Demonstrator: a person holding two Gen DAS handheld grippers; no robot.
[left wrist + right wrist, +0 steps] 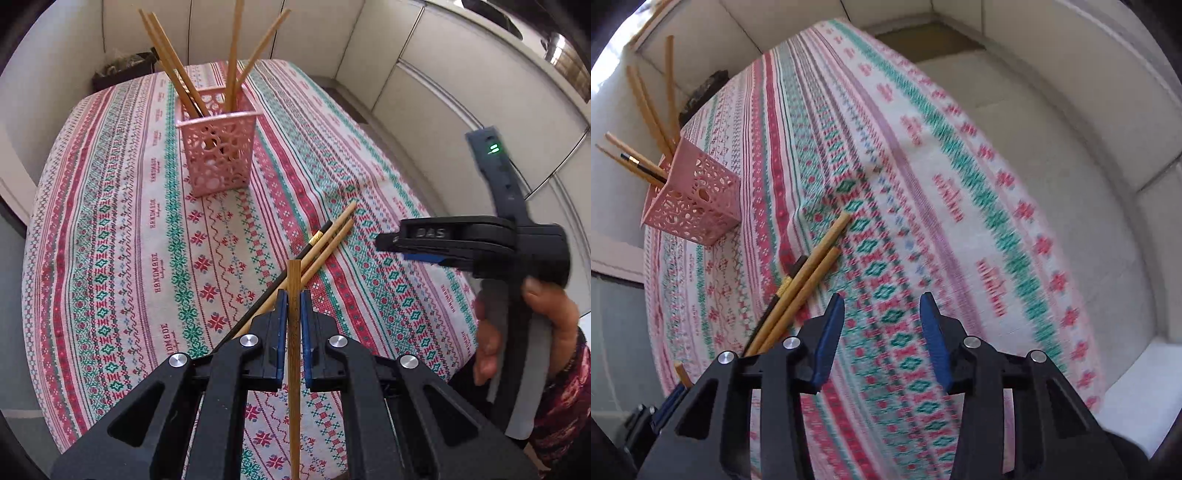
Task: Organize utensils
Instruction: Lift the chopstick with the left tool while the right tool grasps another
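My left gripper (293,295) is shut on a single wooden chopstick (294,280), which stands upright between the blue pads. Just beyond it, two wooden chopsticks (332,240) and a black chopstick with a gold band (314,242) lie together on the tablecloth. A pink perforated holder (221,155) stands further back with several chopsticks leaning in it. My right gripper (882,299) hangs open over bare cloth, with nothing between its fingers. The loose chopsticks (809,269) lie to its left. In the left wrist view the right gripper (388,243) is at the right, held by a hand (535,314).
A patterned red, green and white tablecloth (110,258) covers the table. White cabinet fronts (443,92) run close along the right side and the back. A dark bin (122,70) stands behind the far edge of the table. The holder (692,206) is near the left edge in the right wrist view.
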